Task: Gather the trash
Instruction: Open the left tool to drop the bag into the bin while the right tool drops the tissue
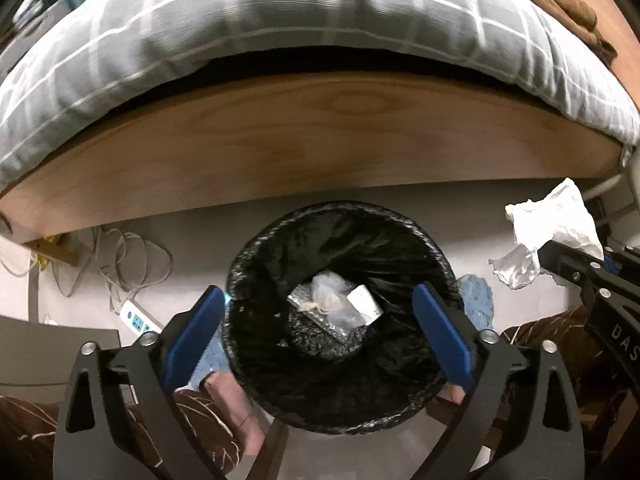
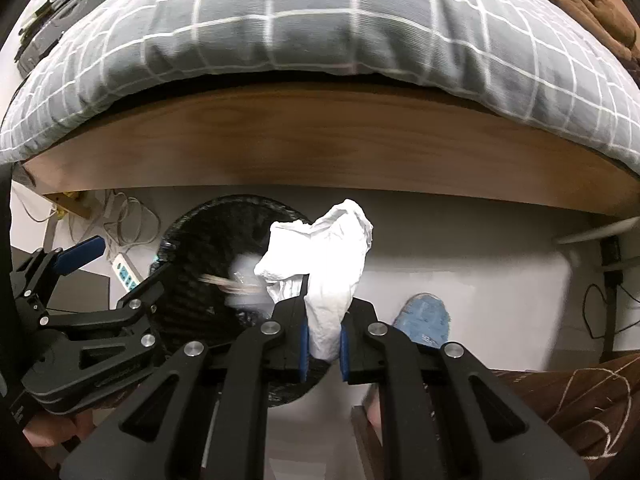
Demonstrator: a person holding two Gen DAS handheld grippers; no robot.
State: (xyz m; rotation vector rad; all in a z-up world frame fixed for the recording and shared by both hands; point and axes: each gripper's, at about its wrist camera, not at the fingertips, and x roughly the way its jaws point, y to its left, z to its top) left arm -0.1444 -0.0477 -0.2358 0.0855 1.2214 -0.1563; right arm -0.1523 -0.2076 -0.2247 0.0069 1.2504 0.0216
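Note:
A round bin with a black liner (image 1: 340, 320) stands on the pale floor in front of a bed; it holds a clear plastic bag, foil and a white scrap (image 1: 364, 304). My left gripper (image 1: 320, 308) is open and empty, its blue pads (image 1: 196, 328) spread either side of the bin mouth, above it. My right gripper (image 2: 324, 344) is shut on a crumpled white tissue (image 2: 332, 272), held above the floor just right of the bin (image 2: 208, 264). The tissue also shows at the right in the left wrist view (image 1: 552, 232).
A wooden bed frame (image 1: 320, 140) with a grey checked duvet (image 1: 280, 20) runs across behind the bin. A power strip (image 1: 136, 318) and tangled cables (image 1: 120, 256) lie left of the bin. Blue slippers (image 2: 424, 320) and the person's legs are close below.

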